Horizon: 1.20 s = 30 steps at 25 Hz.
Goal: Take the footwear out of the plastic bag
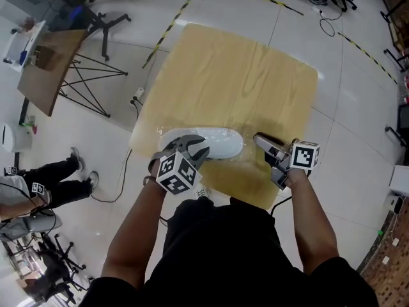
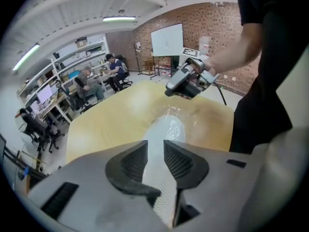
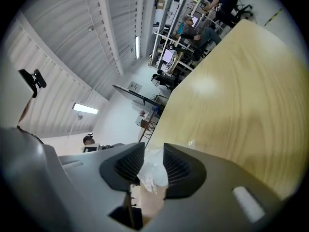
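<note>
My left tongs [image 2: 152,159] are clamped on the narrow sole edge of the white shoe [image 2: 170,129]. It runs straight out ahead of them along the bench [image 2: 111,124]. My right tongs [image 3: 153,164] stand parted, with a crumpled wad of the plastic bag [image 3: 153,178] lying loose between the pads. The shoe looks light and fairly stiff. The film looks thin, slick and stretchy, so I'd keep hold of the sole and take the bag where it bunches.
</note>
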Motion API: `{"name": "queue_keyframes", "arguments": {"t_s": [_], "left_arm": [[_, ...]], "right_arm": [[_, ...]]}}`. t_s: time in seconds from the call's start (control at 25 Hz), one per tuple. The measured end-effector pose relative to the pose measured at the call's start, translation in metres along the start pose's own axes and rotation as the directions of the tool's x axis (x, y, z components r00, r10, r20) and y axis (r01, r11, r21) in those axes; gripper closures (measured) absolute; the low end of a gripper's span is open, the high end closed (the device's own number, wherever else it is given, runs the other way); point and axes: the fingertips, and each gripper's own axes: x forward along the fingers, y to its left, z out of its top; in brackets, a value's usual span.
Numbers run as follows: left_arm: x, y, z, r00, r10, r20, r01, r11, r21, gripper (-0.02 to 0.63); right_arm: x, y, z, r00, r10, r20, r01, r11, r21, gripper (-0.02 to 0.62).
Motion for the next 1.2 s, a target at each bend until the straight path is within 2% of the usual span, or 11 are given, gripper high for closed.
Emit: {"name": "queue_keyframes", "arguments": {"t_s": [0.08,0.2,0.28,0.36,0.44,0.6,0.8,0.92,1.0,1.08,1.2], "left_arm": [[0.005,-0.002,0.006,0.998,-0.046,-0.034,0.048,0.996,0.075,0.493],[0.019,-0.006,0.001,0.984,-0.118,-0.132,0.137,0.979,0.148,0.488],[0.029,-0.009,-0.009,0.964,-0.173,-0.201,0.206,0.965,0.160,0.494],[0.033,-0.011,-0.017,0.948,-0.207,-0.242,0.248,0.956,0.156,0.514],[0.034,-0.010,-0.019,0.947,-0.206,-0.246,0.249,0.956,0.155,0.523],[0.034,-0.009,-0.014,0.962,-0.167,-0.216,0.203,0.966,0.157,0.569],[0.033,-0.010,-0.014,0.969,-0.141,-0.201,0.175,0.971,0.164,0.577],[0.033,-0.011,-0.013,0.972,-0.123,-0.198,0.158,0.972,0.173,0.577],[0.033,-0.011,-0.013,0.974,-0.114,-0.197,0.150,0.973,0.176,0.577],[0.032,-0.011,-0.015,0.974,-0.111,-0.197,0.146,0.974,0.173,0.577],[0.034,-0.012,-0.019,0.974,-0.110,-0.197,0.143,0.977,0.160,0.578]], "right_arm": [[0.000,-0.012,-0.004,0.994,-0.095,-0.053,0.091,0.993,-0.076,0.498],[0.003,-0.026,-0.023,0.952,-0.247,-0.183,0.199,0.949,-0.243,0.501],[0.007,-0.027,-0.034,0.928,-0.291,-0.234,0.211,0.925,-0.315,0.503],[0.013,-0.024,-0.040,0.919,-0.303,-0.254,0.205,0.914,-0.349,0.505],[0.019,-0.022,-0.043,0.917,-0.303,-0.258,0.202,0.913,-0.356,0.505],[0.021,-0.025,-0.047,0.916,-0.311,-0.253,0.233,0.926,-0.296,0.500],[0.030,-0.029,-0.050,0.906,-0.343,-0.249,0.277,0.924,-0.266,0.473],[0.036,-0.032,-0.053,0.888,-0.375,-0.267,0.307,0.915,-0.263,0.424],[0.040,-0.035,-0.058,0.870,-0.398,-0.292,0.327,0.907,-0.264,0.420],[0.043,-0.034,-0.062,0.860,-0.407,-0.308,0.333,0.905,-0.265,0.452],[0.045,-0.032,-0.062,0.870,-0.398,-0.291,0.329,0.908,-0.259,0.510]]}}
